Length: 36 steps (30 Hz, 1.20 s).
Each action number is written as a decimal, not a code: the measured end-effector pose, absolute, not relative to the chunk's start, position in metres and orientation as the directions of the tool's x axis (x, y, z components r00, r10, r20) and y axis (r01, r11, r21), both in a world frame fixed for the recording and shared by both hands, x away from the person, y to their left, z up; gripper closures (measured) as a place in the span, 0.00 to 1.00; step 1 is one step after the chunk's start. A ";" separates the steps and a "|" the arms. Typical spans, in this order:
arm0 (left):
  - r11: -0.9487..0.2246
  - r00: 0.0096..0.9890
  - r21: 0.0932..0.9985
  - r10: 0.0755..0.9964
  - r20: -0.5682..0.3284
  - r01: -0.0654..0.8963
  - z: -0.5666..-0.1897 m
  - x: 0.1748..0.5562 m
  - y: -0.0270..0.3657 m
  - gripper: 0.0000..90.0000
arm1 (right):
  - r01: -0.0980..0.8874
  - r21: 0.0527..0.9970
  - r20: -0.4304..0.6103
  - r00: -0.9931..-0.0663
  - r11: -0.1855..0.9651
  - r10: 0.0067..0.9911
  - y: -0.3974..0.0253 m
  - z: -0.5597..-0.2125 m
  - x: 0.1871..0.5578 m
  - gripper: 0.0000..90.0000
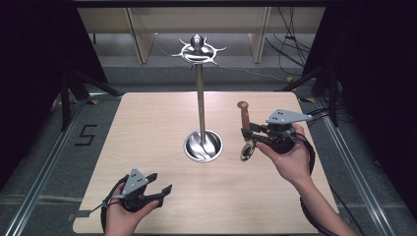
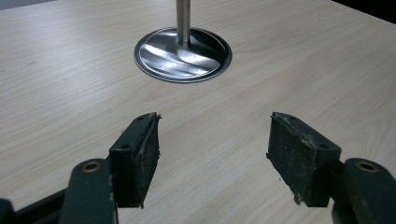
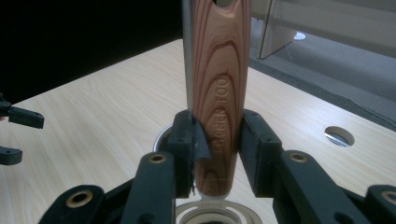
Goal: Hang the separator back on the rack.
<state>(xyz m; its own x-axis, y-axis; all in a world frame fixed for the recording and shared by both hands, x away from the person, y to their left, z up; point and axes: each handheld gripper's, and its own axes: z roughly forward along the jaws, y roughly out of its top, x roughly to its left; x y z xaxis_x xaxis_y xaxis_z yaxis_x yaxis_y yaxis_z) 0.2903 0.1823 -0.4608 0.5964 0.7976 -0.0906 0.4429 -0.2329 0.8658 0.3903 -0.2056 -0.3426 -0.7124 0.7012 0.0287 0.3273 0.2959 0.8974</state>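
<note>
A wooden-handled kitchen tool [image 1: 244, 119] stands upright in my right gripper [image 1: 247, 133], right of the table's middle, with its metal ring end [image 1: 247, 151] hanging below. In the right gripper view the jaws are shut on the striped handle [image 3: 219, 93], and the right gripper [image 3: 217, 140] faces the stand's pole [image 3: 187, 56]. A steel stand [image 1: 200, 98] rises from a round dish base [image 1: 203, 146] to a ring of hooks [image 1: 197, 50]. My left gripper [image 1: 161, 183] stays open and empty near the front left. In its own view the left gripper [image 2: 215, 154] points at the dish base [image 2: 183, 53].
The light wooden table [image 1: 147, 128] has bare surface on its left half and along the front. Dark stands and cables lie on the floor beyond the far edge. A small round hole [image 3: 339, 136] marks the tabletop in the right gripper view.
</note>
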 end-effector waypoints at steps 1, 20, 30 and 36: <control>-0.232 0.596 0.866 0.798 -0.091 0.443 -0.461 0.290 0.182 0.37 | 0.320 0.903 0.028 -0.709 0.287 0.704 -0.205 -0.342 0.391 0.76; -0.232 0.595 0.866 0.798 -0.090 0.443 -0.461 0.290 0.182 0.37 | 0.295 0.902 0.004 -0.734 0.315 0.679 -0.201 -0.330 0.395 0.76; -0.232 0.595 0.866 0.798 -0.091 0.443 -0.461 0.290 0.182 0.37 | 0.290 0.903 0.001 -0.738 0.316 0.675 -0.199 -0.325 0.397 0.76; -0.231 0.595 0.867 0.798 -0.091 0.442 -0.461 0.291 0.182 0.37 | 0.285 0.906 -0.002 -0.735 0.312 0.678 -0.196 -0.323 0.398 0.76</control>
<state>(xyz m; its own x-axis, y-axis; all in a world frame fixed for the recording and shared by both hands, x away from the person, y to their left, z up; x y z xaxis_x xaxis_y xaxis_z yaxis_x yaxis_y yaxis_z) 0.2906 0.1819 -0.4606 0.5954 0.7983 -0.0909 0.4416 -0.2307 0.8670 0.3984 -0.1965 -0.3230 -0.7354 0.6777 -0.0019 0.2850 0.3118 0.9064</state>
